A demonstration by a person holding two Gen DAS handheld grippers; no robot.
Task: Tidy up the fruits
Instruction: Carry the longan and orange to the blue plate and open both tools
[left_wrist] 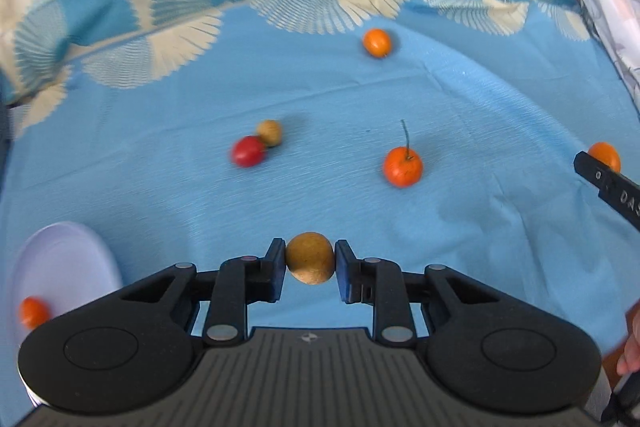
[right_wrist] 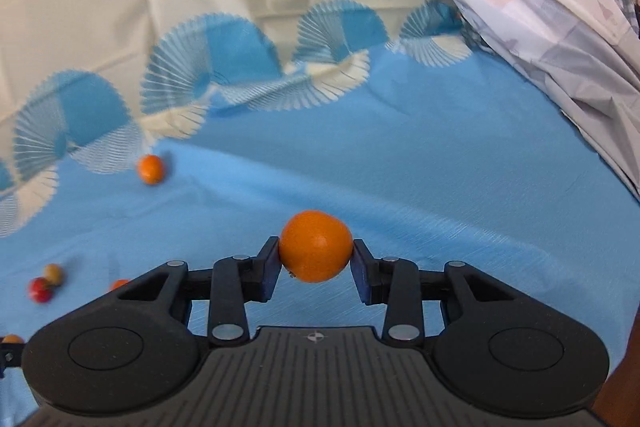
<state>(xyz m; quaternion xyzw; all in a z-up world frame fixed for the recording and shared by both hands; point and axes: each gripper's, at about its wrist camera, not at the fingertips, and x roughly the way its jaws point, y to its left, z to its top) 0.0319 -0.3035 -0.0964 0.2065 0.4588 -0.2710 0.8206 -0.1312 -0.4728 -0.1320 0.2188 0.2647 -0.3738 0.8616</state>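
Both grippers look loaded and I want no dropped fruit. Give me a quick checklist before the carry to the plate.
1. Left gripper shut on the brown fruit: ok.
2. Right gripper shut on the orange fruit: ok.
3. White plate in view, lower left: ok.
4. Room on the plate, one small orange fruit showing on it: cannot tell, partly hidden.
5. Fruit clear of the blue cloth: cannot tell.

1 fruit (left_wrist: 34,313) on plate (left_wrist: 68,259), left of 4 on cloth (left_wrist: 480,247)

Tablecloth (left_wrist: 160,187): blue woven cloth, matt. Plate (left_wrist: 60,259): smooth, glossy. Left gripper (left_wrist: 310,263): matt black plastic, metal pins.
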